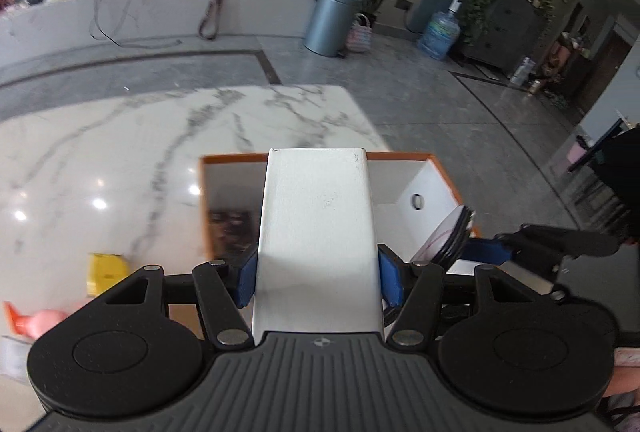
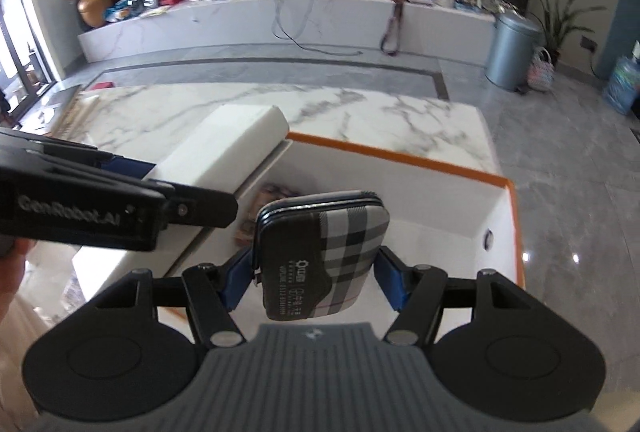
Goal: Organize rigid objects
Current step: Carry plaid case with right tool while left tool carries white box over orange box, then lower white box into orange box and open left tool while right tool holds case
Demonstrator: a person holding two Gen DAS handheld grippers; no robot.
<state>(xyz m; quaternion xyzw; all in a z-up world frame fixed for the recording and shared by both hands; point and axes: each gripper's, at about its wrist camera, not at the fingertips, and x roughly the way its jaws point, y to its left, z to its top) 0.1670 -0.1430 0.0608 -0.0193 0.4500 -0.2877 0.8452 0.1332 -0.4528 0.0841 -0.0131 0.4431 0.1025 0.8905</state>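
Observation:
My left gripper is shut on a long white carton, its blue pads pressing both long sides. The carton hangs over an open white storage box with an orange rim on the marble table. My right gripper is shut on a grey plaid zip case, held above the same orange-rimmed box. In the right wrist view the left gripper and the white carton are at the left. In the left wrist view the plaid case shows edge-on at the right.
A dark printed item lies in the box's left part. A yellow object and a pink bottle with an orange cap sit on the table to the left. A grey bin stands on the floor beyond.

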